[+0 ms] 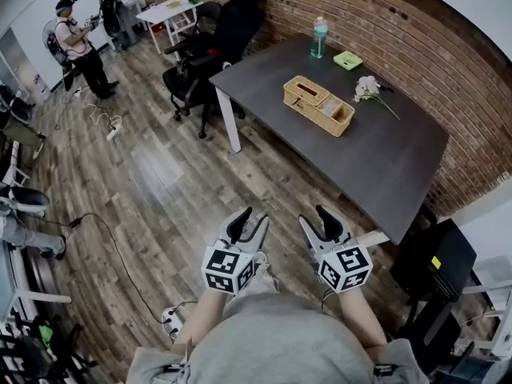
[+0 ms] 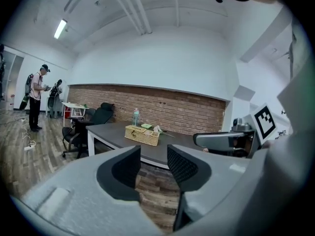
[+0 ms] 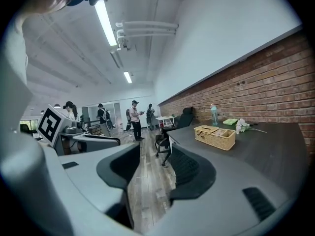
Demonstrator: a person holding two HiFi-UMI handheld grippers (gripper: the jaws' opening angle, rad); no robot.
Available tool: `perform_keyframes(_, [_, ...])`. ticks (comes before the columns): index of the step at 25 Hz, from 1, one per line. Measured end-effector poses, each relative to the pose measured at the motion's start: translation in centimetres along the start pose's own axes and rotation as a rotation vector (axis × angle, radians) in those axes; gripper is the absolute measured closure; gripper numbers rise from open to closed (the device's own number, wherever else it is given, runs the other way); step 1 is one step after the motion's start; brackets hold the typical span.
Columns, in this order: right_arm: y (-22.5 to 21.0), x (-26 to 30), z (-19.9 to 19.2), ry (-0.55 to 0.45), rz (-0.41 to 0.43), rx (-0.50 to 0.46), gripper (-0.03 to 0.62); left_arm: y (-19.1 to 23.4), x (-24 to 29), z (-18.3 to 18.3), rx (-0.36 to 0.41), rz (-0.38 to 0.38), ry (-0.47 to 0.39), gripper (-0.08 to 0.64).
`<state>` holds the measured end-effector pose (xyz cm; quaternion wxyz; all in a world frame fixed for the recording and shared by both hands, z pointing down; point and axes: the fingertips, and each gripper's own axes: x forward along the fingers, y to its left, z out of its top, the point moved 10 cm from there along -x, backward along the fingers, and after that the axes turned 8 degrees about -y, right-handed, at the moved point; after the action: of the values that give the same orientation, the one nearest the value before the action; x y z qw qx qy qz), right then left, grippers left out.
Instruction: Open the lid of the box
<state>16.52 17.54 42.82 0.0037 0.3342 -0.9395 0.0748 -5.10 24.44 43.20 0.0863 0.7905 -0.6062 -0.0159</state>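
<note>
Left hand-held gripper [image 1: 254, 217] and right hand-held gripper [image 1: 312, 216] both have jaws apart, empty, well away from the wicker box [image 1: 318, 105].

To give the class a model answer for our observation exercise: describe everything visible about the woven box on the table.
The woven box is tan, rectangular, low and wicker-like. A flat lid with a slot covers one end; the other end looks open, with something pale inside. It stands level on the dark table, touching nothing else; the flowers lie beside it, apart.
</note>
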Motion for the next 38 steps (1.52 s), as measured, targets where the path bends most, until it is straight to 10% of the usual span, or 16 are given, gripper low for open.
perform_keyframes(38, [-5.3,17.9,1.7,-0.030,-0.154,-0.001,0.345,15.7,14.8,3.5,-0.008,-0.142,0.010,0.334])
